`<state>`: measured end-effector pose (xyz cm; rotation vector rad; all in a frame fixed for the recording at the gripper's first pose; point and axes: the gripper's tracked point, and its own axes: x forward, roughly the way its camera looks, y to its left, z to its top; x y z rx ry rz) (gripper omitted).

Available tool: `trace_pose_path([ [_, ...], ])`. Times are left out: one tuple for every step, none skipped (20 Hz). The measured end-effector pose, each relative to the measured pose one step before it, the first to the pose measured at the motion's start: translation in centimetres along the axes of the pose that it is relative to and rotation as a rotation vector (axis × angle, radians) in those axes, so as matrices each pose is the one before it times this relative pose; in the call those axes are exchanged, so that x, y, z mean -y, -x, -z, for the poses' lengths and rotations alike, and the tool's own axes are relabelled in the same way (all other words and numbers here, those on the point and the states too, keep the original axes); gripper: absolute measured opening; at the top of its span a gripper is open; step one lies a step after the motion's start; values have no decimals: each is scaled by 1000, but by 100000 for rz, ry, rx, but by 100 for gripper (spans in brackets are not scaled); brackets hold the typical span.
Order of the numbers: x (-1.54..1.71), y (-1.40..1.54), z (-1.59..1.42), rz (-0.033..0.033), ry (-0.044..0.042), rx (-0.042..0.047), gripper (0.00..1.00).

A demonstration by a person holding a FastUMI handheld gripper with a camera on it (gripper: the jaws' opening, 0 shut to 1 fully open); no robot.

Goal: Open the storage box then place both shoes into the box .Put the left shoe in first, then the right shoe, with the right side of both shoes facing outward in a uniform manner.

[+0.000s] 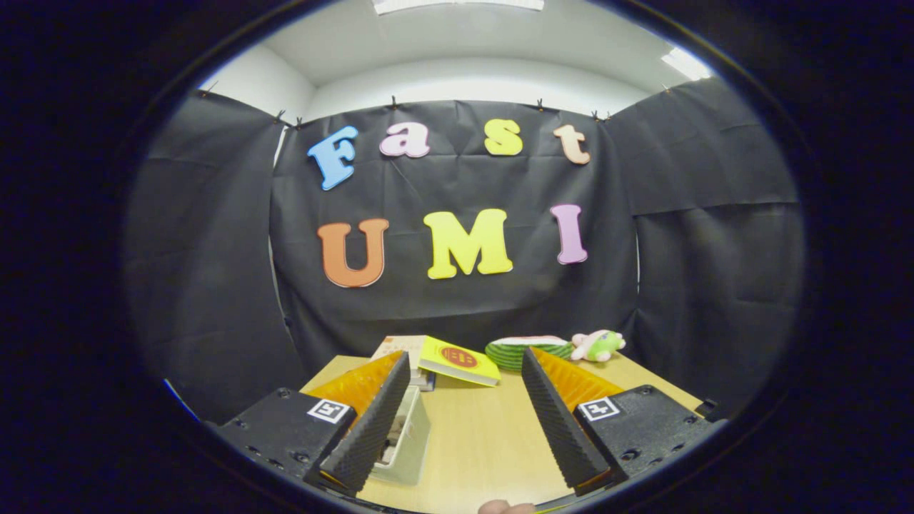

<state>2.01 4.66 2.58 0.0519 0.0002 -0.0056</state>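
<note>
- The tongs [465,360] are seen spread wide, with nothing held between the two fingers; bare table top lies in the gap.
- The tongs are raised above a light wooden table [485,435] and are pointed toward the far wall of the booth.
- The storage box [407,435], a pale box, is seen on the near left part of the table, just beside the left finger [371,421] and partly hidden behind it; whether the two touch cannot be told.
- Something is glimpsed inside the box next to the left finger, but what it is cannot be made out.
- Whether the box's lid is on or off cannot be told from the part that shows.
- A book with a yellow cover [460,360] is laid at a tilt on a small stack of books [401,351] at the far side of the table, beyond the left finger.
- A green striped, watermelon-like cushion [510,351] is seen at the far edge of the table, beyond the tip of the right finger [557,421].
- A small pink and green plush toy [598,345] is placed just to the right of the cushion, close to the black cloth wall.
- A fingertip of a person [505,507] is seen at the near edge, below the gap of the tongs.
</note>
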Motion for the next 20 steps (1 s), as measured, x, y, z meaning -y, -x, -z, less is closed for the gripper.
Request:
trace_pose_path([
  [366,354,150,283,115,-384,100],
  [425,256,184,346,-299,120,100],
  [418,227,119,401,-214,-121,100],
  [459,109,14,437,-427,343,100],
  [383,139,128,307,-732,144,100],
  [227,165,-33,-319,-433,671,100],
  [181,78,-157,-150,-480,695,100],
  [398,167,-120,240,-109,467,100],
  [143,170,-69,-66,-3,377,100],
  [72,92,39,-208,217,73,100],
  [114,192,-211,-46,182,833,100],
  [295,-123,-190,88,669,564,100],
  [173,196,-37,95,530,288,100],
  [53,101,92,120,262,264,100],
  [226,56,41,344,612,162,100],
  [259,11,101,443,549,-32,100],
  [420,-12,76,943,559,105,100],
  [404,-10,84,909,675,95,100],
  [366,4,121,509,536,-24,100],
  [166,-49,244,357,332,-277,100],
])
